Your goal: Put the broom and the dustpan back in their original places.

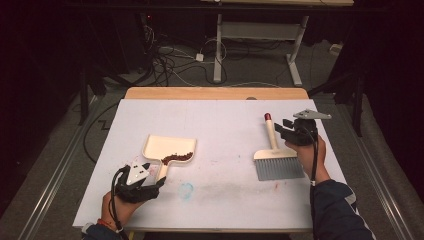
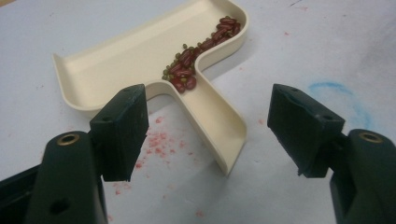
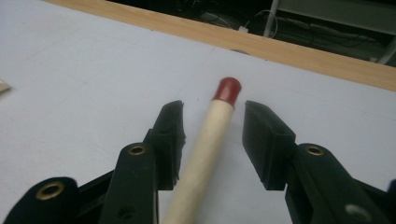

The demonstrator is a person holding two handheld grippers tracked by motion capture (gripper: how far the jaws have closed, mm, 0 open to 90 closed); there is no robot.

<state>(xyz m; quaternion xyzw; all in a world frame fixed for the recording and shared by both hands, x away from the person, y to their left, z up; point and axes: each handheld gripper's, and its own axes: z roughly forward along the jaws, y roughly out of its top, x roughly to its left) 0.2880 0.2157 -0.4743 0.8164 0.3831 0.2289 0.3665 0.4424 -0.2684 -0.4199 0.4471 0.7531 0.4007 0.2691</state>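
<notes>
It looked like a lab or test room: beyond the white-covered table [image 1: 220, 115] lay tangled cables [image 1: 165, 60] on grey floor, beside a bare desk frame [image 1: 260, 40], with dark surroundings.

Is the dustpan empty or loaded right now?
Loaded, partly. The dustpan lies flat on the table with red and green beans heaped along its back wall near the handle; the rest of the pan is bare.

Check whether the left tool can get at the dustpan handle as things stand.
Probably yes. The left tool is open, its jaws either side of the dustpan handle, which lies flat on the table with nothing between.
</notes>
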